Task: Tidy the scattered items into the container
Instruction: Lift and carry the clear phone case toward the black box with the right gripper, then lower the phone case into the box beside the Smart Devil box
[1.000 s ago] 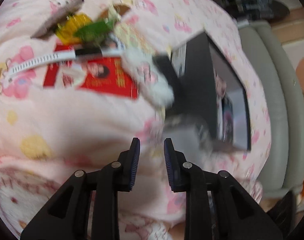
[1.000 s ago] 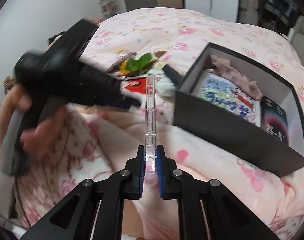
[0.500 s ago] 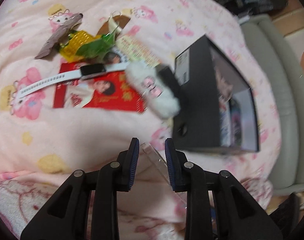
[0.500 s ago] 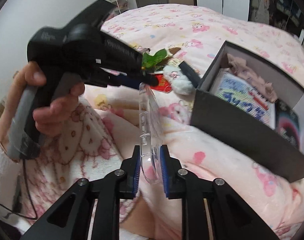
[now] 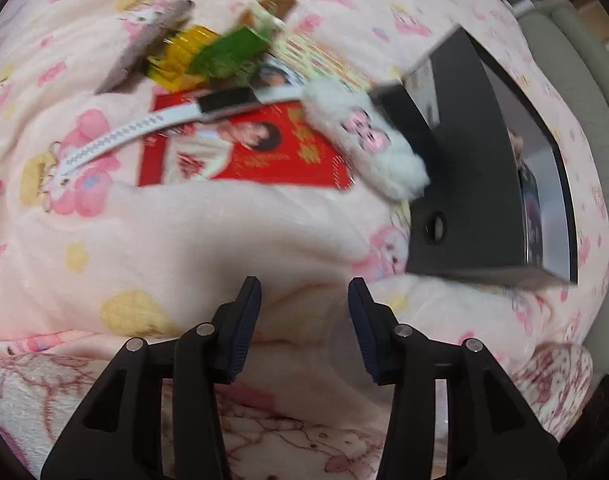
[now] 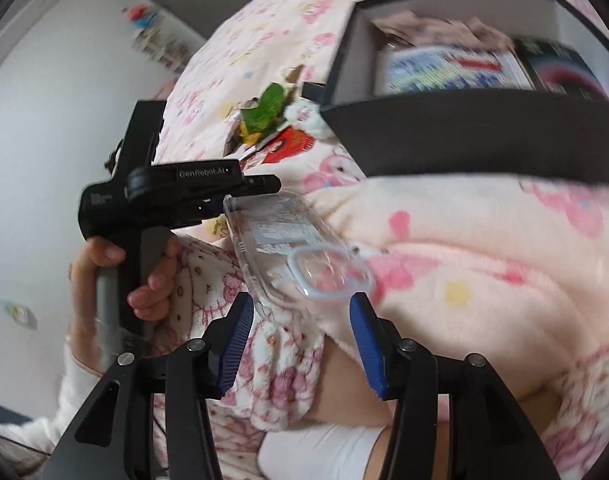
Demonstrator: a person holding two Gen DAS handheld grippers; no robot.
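Observation:
A black open box [image 5: 476, 184] sits on the pink blanket at the right; it also shows in the right wrist view [image 6: 464, 136], holding a printed packet and cloth. Scattered to its left are a white fluffy toy [image 5: 364, 140], a white watch strap [image 5: 144, 132] lying over a red card [image 5: 240, 148], and green and yellow wrappers [image 5: 220, 56]. My left gripper [image 5: 304, 296] is open and empty above the blanket. My right gripper [image 6: 300, 312] is open, with a clear phone case [image 6: 296, 252] lying flat just ahead of its fingers, loose.
The hand-held left gripper body [image 6: 160, 200] shows at the left of the right wrist view. A grey sofa edge [image 5: 584, 80] runs along the right of the bed. A white wall [image 6: 44, 100] stands at the left.
Both grippers have opened wide. The clear phone case, held upright in my right gripper before, now lies flat and loose ahead of it. The right view has turned toward the box.

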